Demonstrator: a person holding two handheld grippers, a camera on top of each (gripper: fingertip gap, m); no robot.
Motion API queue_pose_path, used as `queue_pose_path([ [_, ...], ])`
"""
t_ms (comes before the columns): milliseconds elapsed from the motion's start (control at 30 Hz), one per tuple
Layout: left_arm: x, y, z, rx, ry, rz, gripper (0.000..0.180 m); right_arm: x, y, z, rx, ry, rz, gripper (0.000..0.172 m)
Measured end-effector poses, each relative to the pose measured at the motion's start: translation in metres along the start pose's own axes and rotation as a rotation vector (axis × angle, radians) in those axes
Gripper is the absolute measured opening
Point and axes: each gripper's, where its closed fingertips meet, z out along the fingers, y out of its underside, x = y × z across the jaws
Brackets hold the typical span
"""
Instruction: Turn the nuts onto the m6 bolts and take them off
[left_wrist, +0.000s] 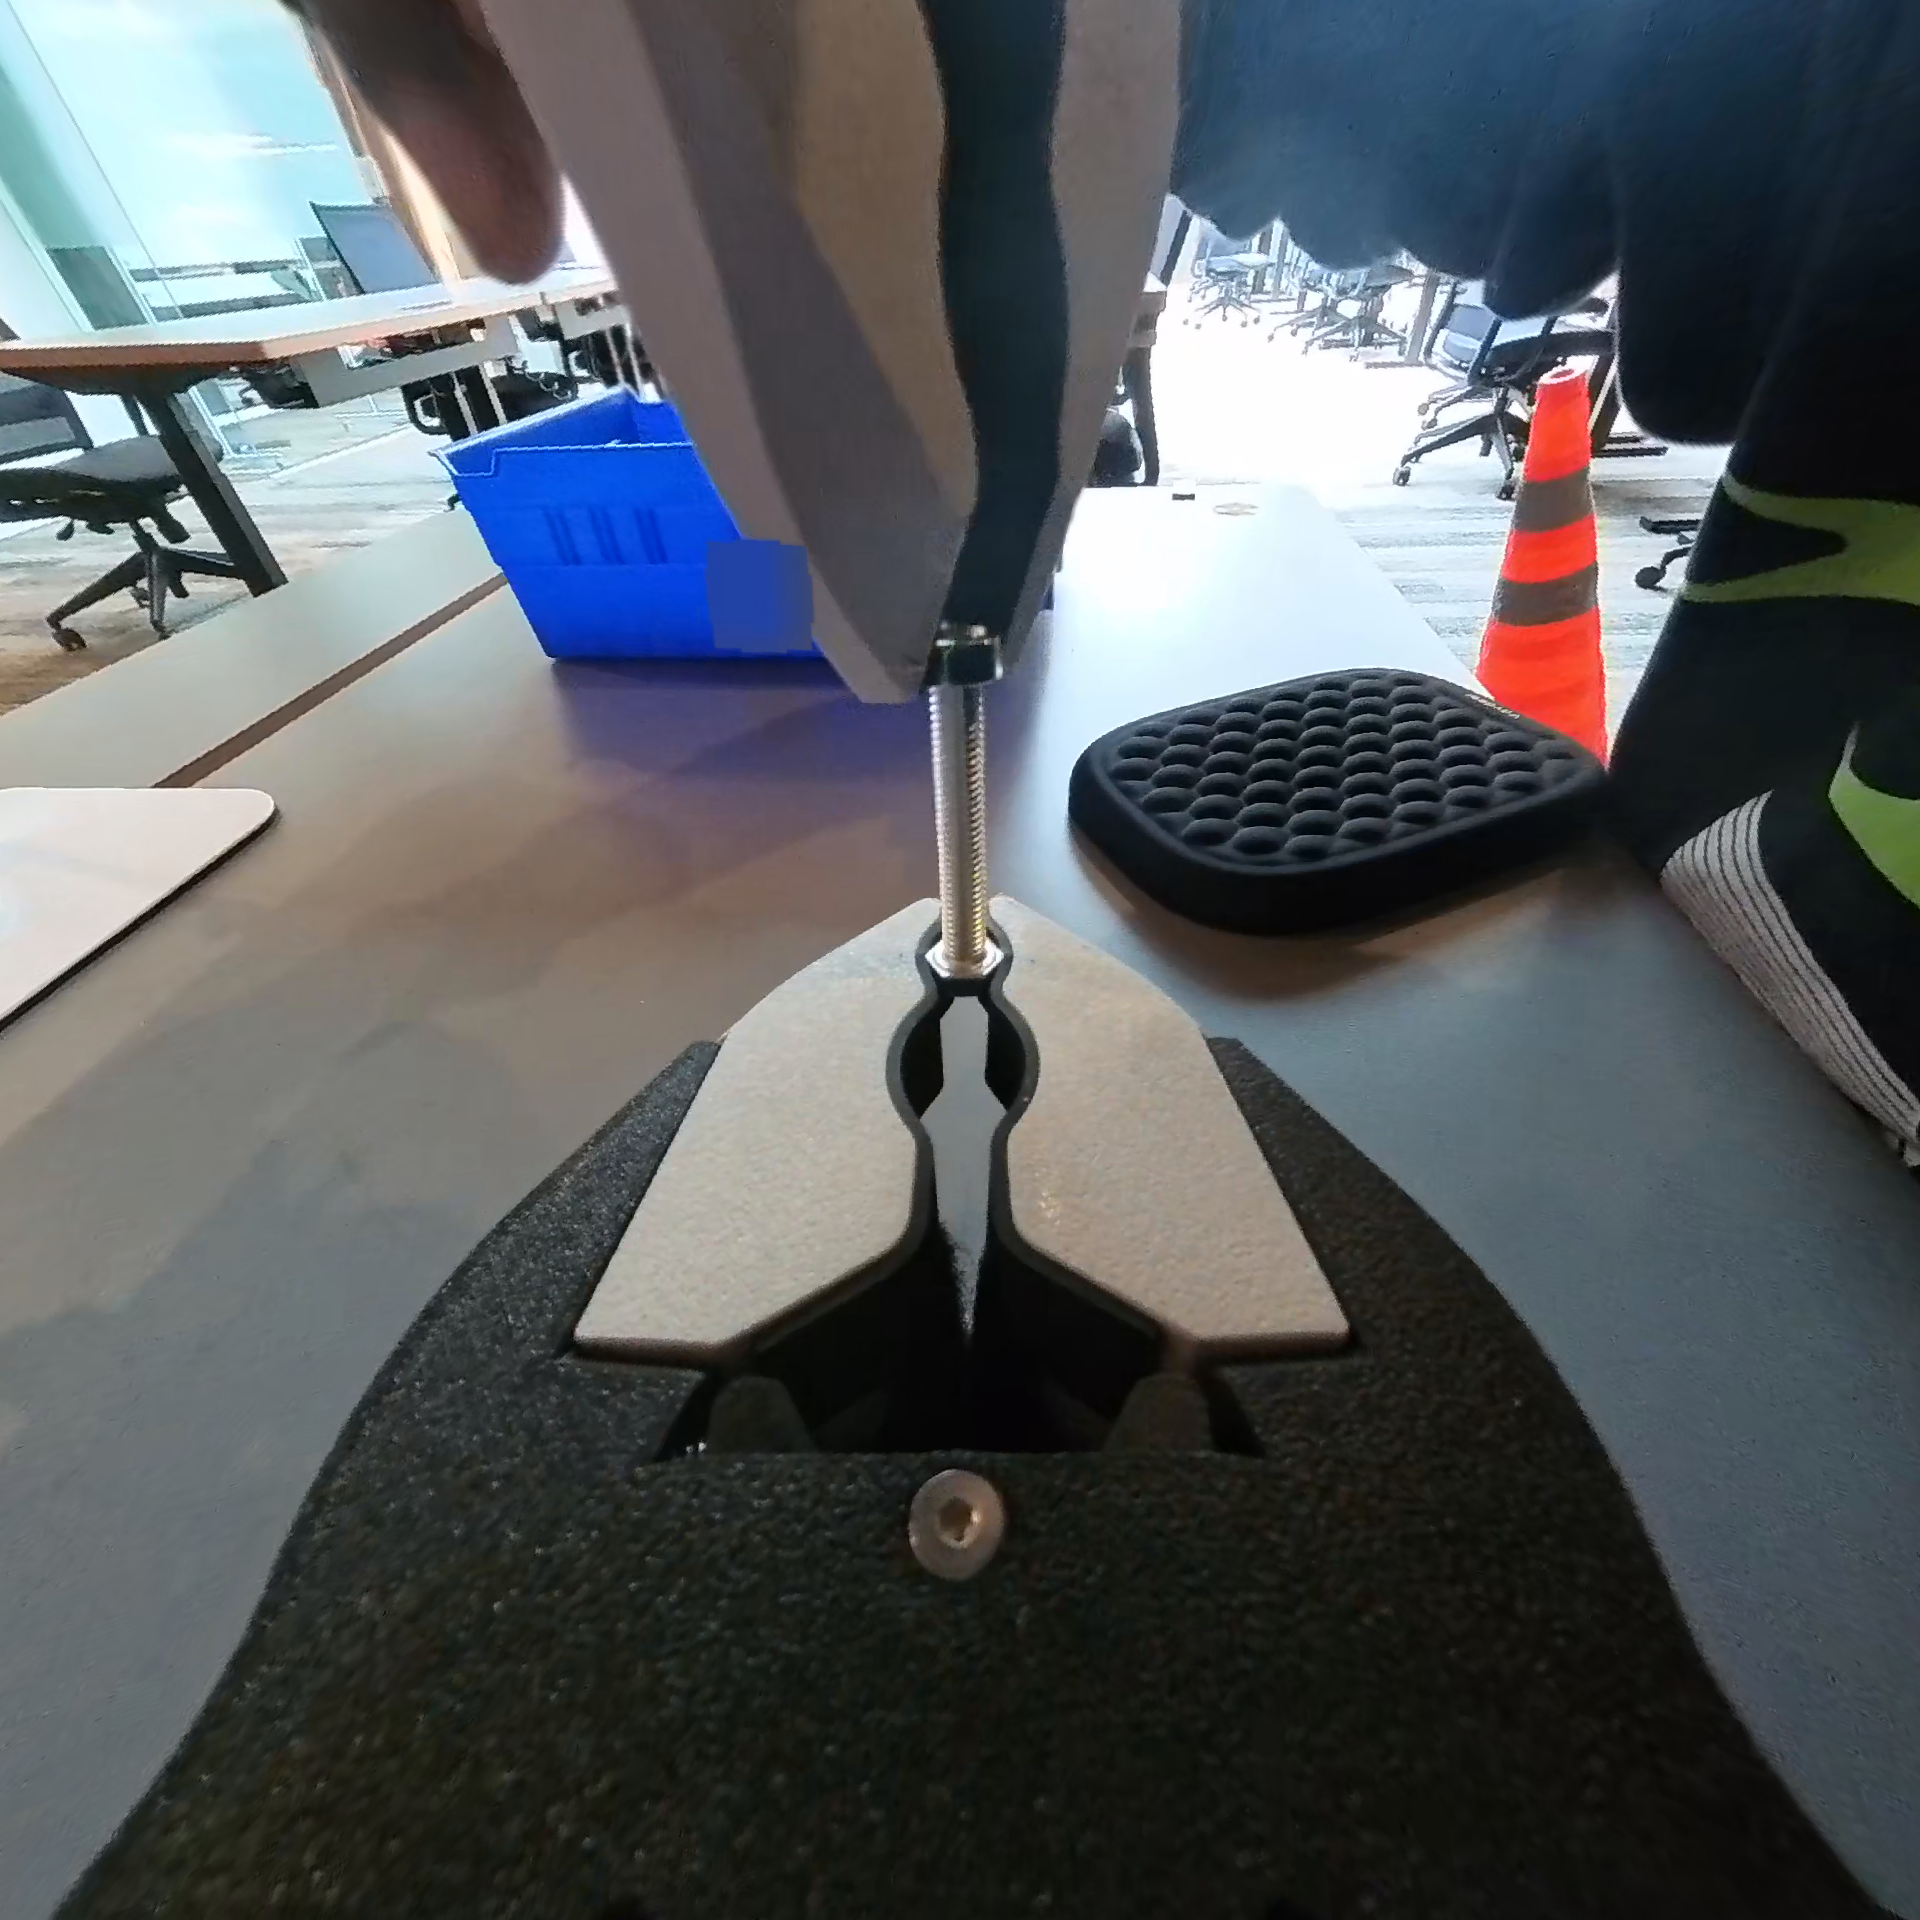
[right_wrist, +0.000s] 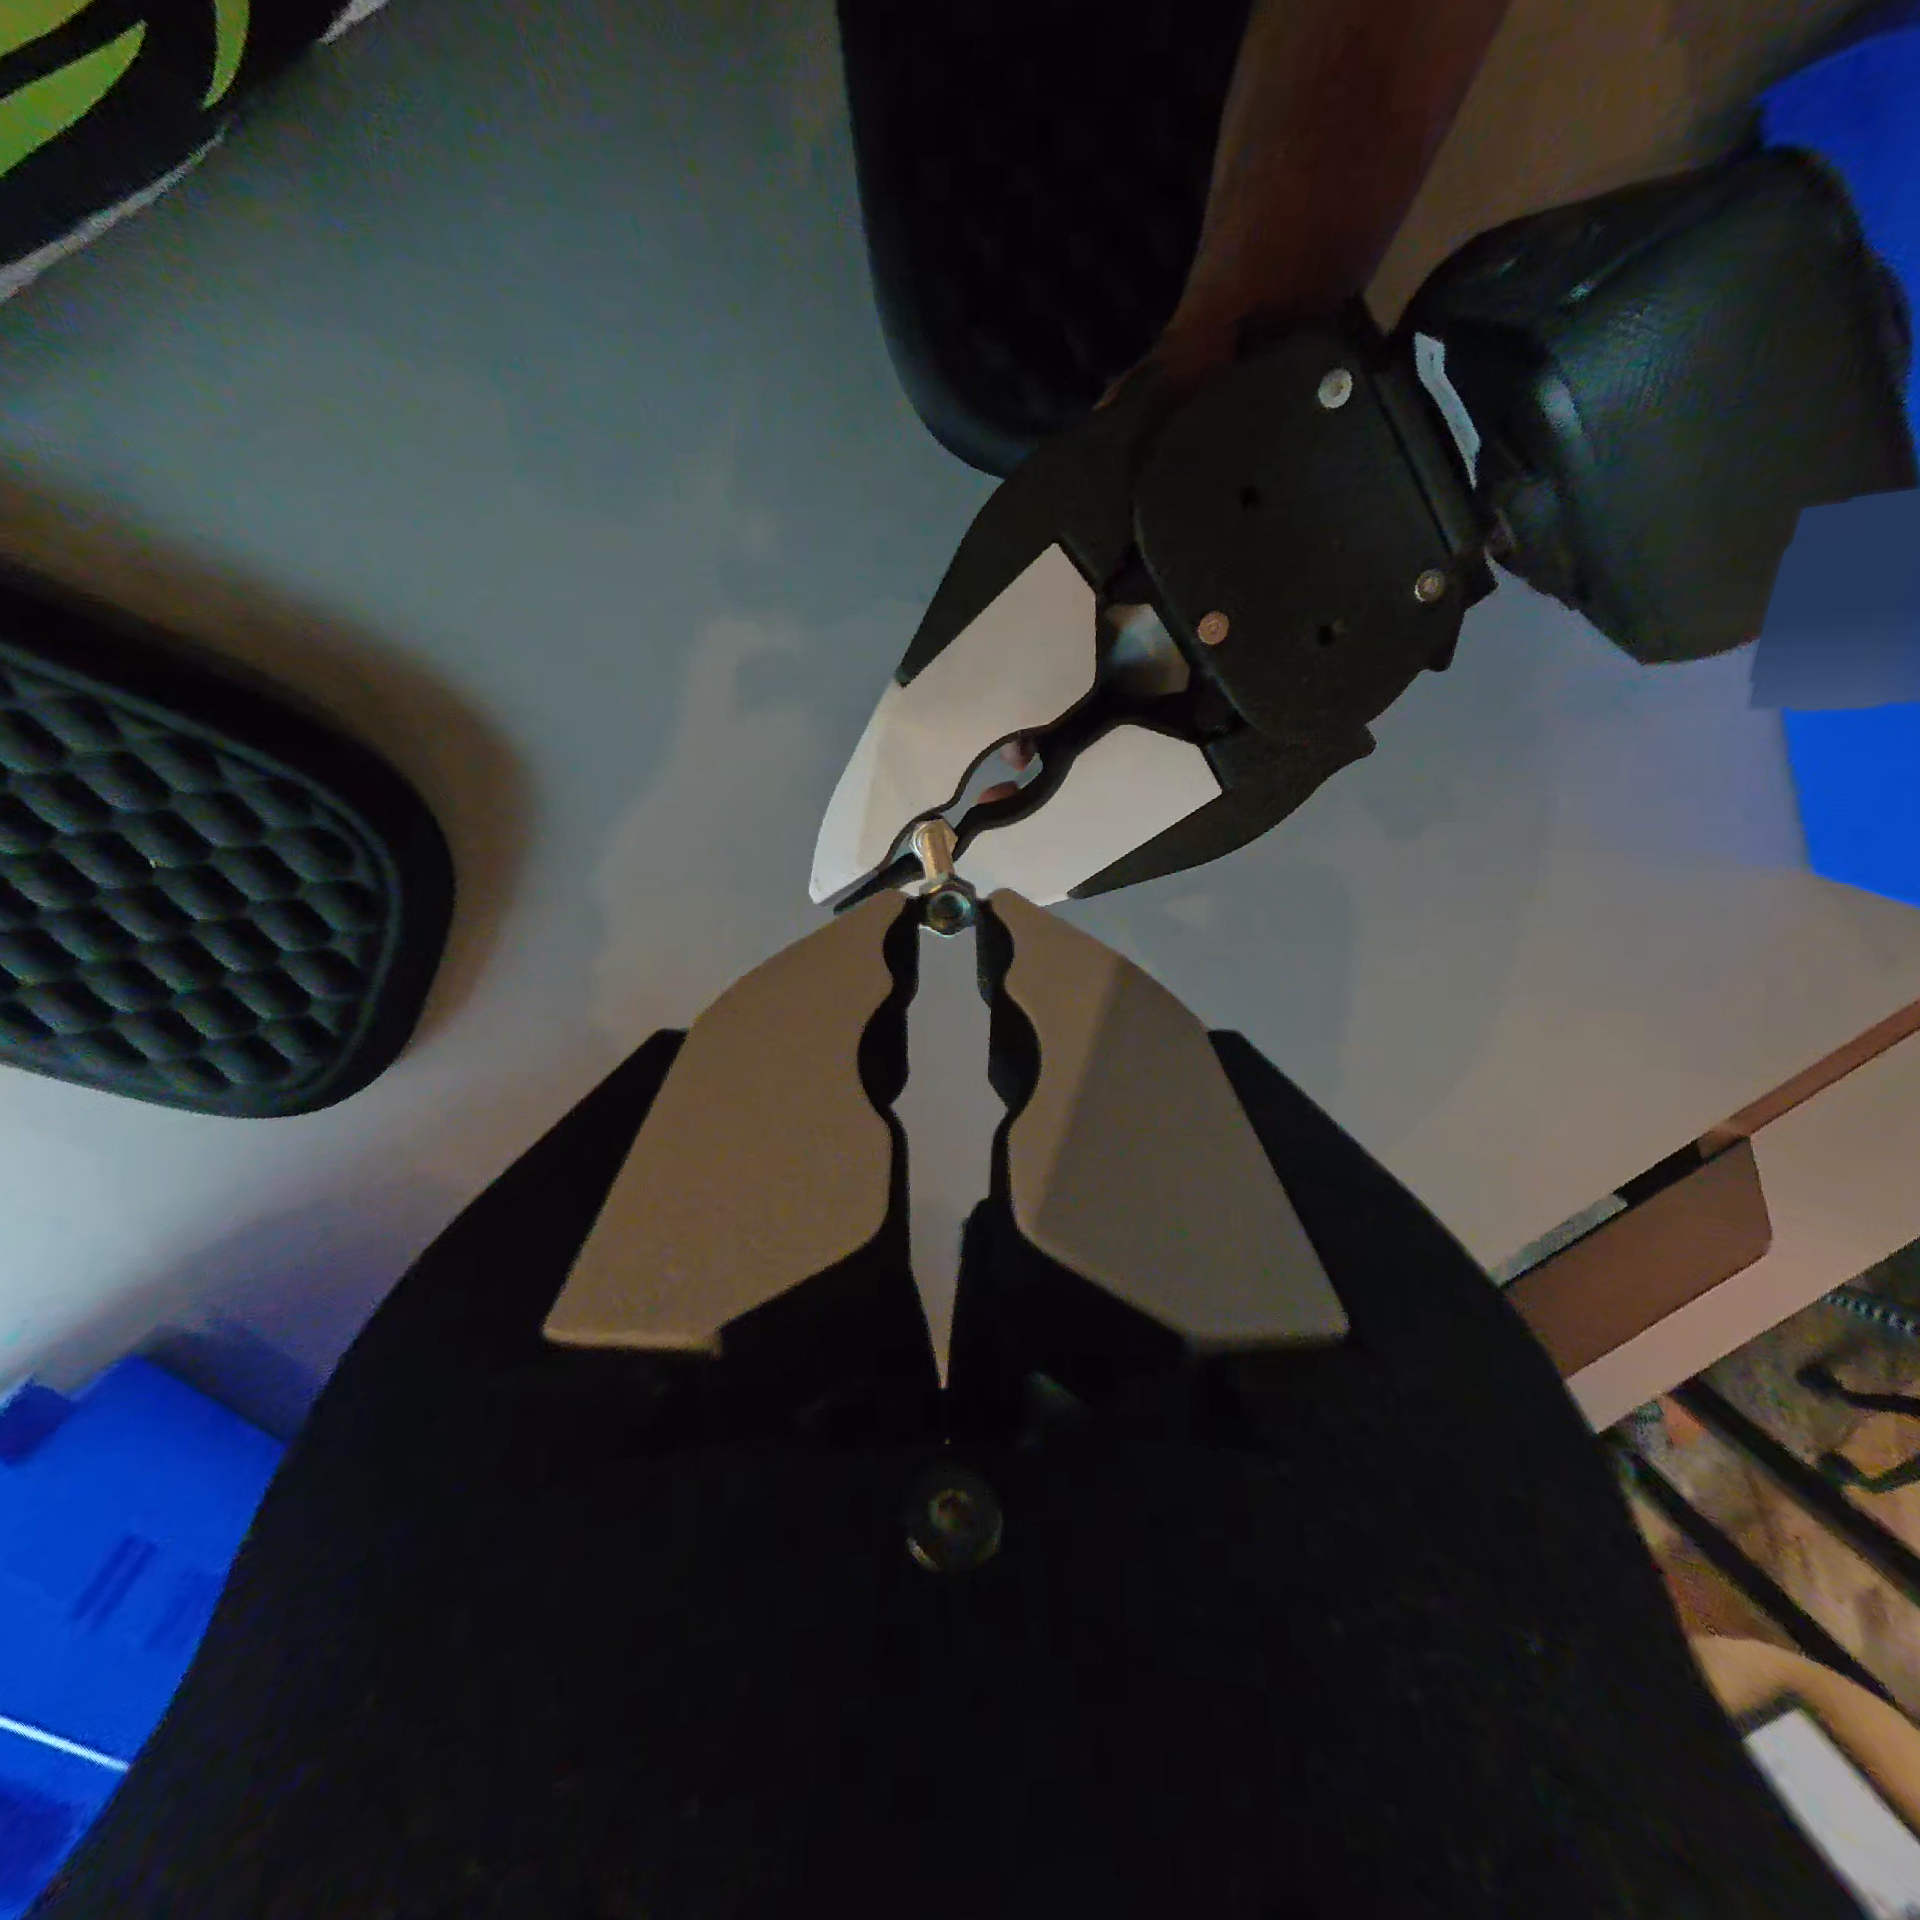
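Observation:
A silver threaded bolt (left_wrist: 961, 810) is held in the air above the grey table (left_wrist: 364, 1091). My left gripper (left_wrist: 964, 961) is shut on the bolt's hexagonal head end, with both pads pressed against it. My right gripper (left_wrist: 961, 649) comes from above and is shut on a silver nut (left_wrist: 966, 657) at the bolt's far tip. In the right wrist view, my right gripper (right_wrist: 948, 912) pinches the nut (right_wrist: 948, 916) between its fingertips. The bolt (right_wrist: 932, 847) runs away from the nut into the left gripper (right_wrist: 914, 857).
A black honeycomb pad (left_wrist: 1340, 800) lies on the table to the right. A blue bin (left_wrist: 603, 540) stands behind and a white board (left_wrist: 104, 873) lies at the left edge. An orange cone (left_wrist: 1548, 582) stands beyond the table. A person's sleeve (left_wrist: 1818, 727) is at the right. The tips of one gripper are about 6 cm away from the tips of the other.

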Motion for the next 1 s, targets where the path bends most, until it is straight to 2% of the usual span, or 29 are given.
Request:
queue_pose_path([
  [67,-0.001,0.0,0.0,0.0,-0.012,0.0,0.003,0.0,0.001,0.0,-0.015,0.021,0.077,0.01],
  [167,-0.005,0.0,0.0,-0.003,-0.036,-0.011,0.003,0.0,0.007,-0.001,-0.09,0.063,0.299,0.01],
  [333,-0.008,0.002,0.0,-0.02,-0.065,-0.01,0.003,0.0,0.006,0.001,-0.126,0.123,0.846,0.01],
  [500,-0.01,0.001,0.0,-0.01,-0.07,-0.016,0.002,-0.009,0.0,-0.004,-0.087,0.086,0.897,0.029],
  [567,-0.01,0.002,0.0,-0.013,-0.072,-0.015,0.003,-0.015,-0.003,-0.006,-0.072,0.048,0.892,0.019],
  [600,-0.01,0.002,0.0,-0.013,-0.072,-0.017,0.003,-0.02,-0.005,-0.007,-0.066,0.017,0.891,0.019],
  [767,-0.01,0.001,0.0,-0.008,-0.068,-0.019,0.003,-0.017,0.01,-0.005,-0.103,0.096,0.894,0.032],
  [833,-0.011,0.001,0.0,-0.001,-0.069,-0.019,0.003,-0.012,0.02,-0.005,-0.103,0.187,0.895,0.035],
  [900,-0.012,-0.001,-0.001,0.017,-0.066,-0.029,0.003,-0.001,0.025,-0.009,0.007,0.337,0.894,0.034],
  [1000,-0.01,-0.007,-0.003,0.065,-0.039,-0.042,0.003,0.006,0.015,-0.024,0.372,0.542,0.908,0.039],
])
